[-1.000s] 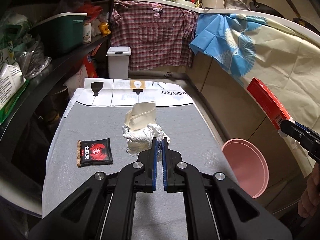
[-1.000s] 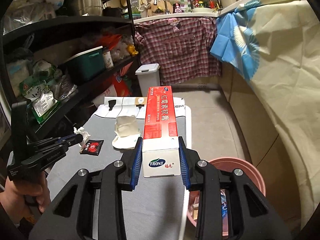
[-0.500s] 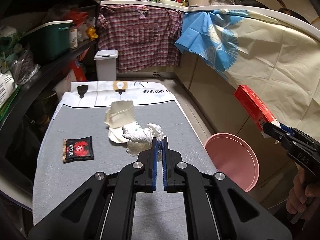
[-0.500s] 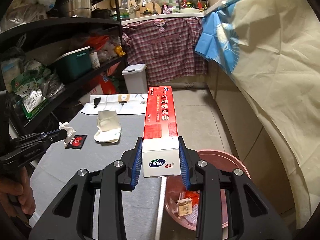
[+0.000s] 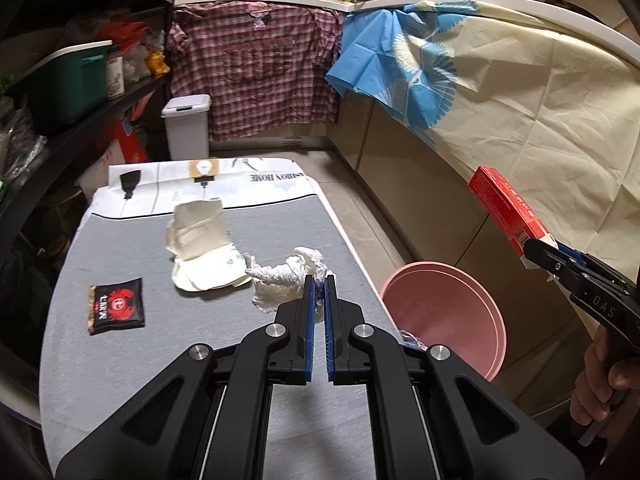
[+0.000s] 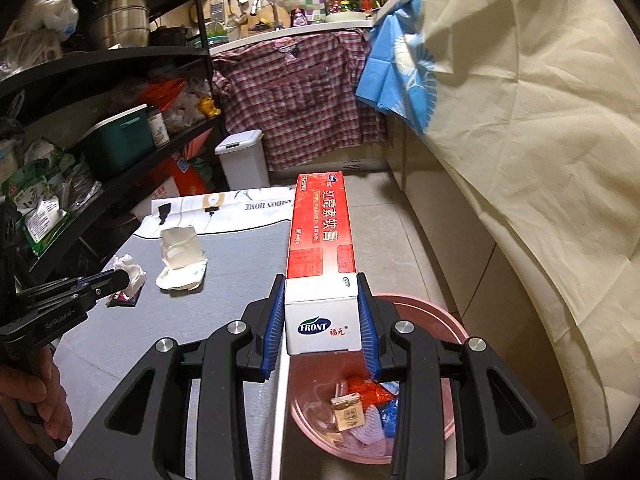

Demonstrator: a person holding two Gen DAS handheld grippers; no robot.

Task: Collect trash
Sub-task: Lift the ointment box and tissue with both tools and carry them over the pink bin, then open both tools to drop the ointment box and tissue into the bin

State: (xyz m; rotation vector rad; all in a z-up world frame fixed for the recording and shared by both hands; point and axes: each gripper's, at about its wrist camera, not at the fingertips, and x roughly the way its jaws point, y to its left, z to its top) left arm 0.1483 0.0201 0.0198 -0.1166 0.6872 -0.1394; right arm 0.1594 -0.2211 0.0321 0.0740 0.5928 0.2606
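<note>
Warm indoor light falls from above and ahead of my grippers, bright on the cream cloth (image 6: pixel 520 128) to my right and dim under the black shelves (image 5: pixel 80 120) to my left. Soft shadows sit under the crumpled tissue (image 5: pixel 286 276) at my left gripper's (image 5: pixel 319 280) tips. A faint glare shows on the red box (image 6: pixel 323 236) in my right gripper (image 6: pixel 322 312). Both views are sharp near the fingers. Straight edges bow strongly toward the rims, and the corners go black.

Open floor (image 6: pixel 400 240) beyond basin (image 6: pixel 452 332); shelves (image 6: pixel 120 56) crowding bench (image 5: pixel 120 360) on left, draped cabinets (image 6: pixel 520 160) on right.
</note>
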